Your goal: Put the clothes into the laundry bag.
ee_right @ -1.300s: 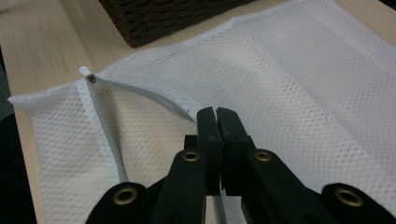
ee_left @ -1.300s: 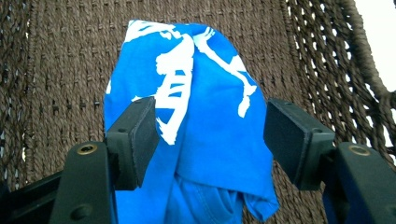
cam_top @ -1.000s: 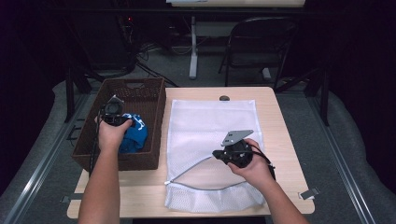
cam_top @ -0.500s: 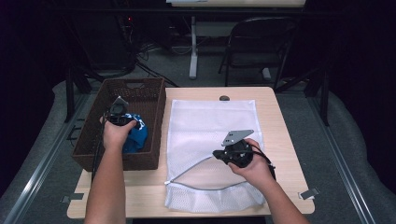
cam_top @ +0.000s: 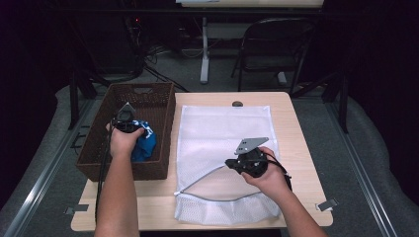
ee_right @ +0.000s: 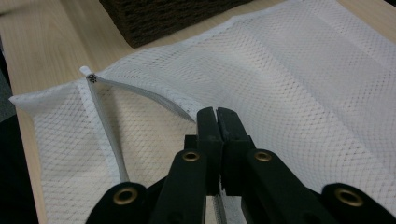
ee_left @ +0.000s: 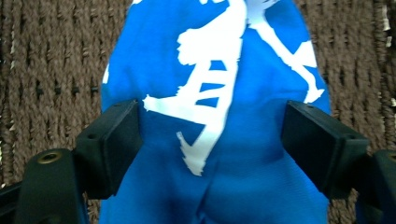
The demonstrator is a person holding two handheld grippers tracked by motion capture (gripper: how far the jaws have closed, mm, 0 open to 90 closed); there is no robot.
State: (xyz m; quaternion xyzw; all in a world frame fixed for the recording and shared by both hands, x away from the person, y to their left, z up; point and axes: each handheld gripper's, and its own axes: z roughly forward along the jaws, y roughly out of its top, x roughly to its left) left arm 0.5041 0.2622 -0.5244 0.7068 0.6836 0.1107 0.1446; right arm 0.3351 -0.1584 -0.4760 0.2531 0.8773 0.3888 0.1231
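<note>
A blue cloth (ee_left: 219, 93) with a white printed figure lies bunched in the brown woven basket (cam_top: 101, 148), toward the basket's right-hand wall in the high view (cam_top: 144, 143). The left tool (ee_left: 210, 140) hangs right over it with its two black jaws spread wide, one on either side of the bundle; in the left gripper view the fabric bulges up between them, and the pads look to be at or just beside the cloth, though contact cannot be told for sure. The basket's weave shows behind the cloth on both sides.

To the right of the basket, a white mesh laundry bag (cam_top: 225, 133) lies flat on the pale wooden counter (cam_top: 296, 128), its long side just beside the basket's wall. The bag's zipper edge (ee_right: 109, 135) stands open near the person's end, and one lip of the opening is lifted off the lower layer. The right tool (ee_right: 215, 116) has its jaws pressed together on that raised lip, pinching the mesh at the mouth of the bag. In the high view the right tool (cam_top: 247, 160) sits over the lower right part of the bag, with a grey three-cornered plate on top.

A small dark round object (cam_top: 237, 103) rests on the counter at the bag's far edge. Beyond the counter stands a dark folding chair (cam_top: 276, 44) on the grey floor.
</note>
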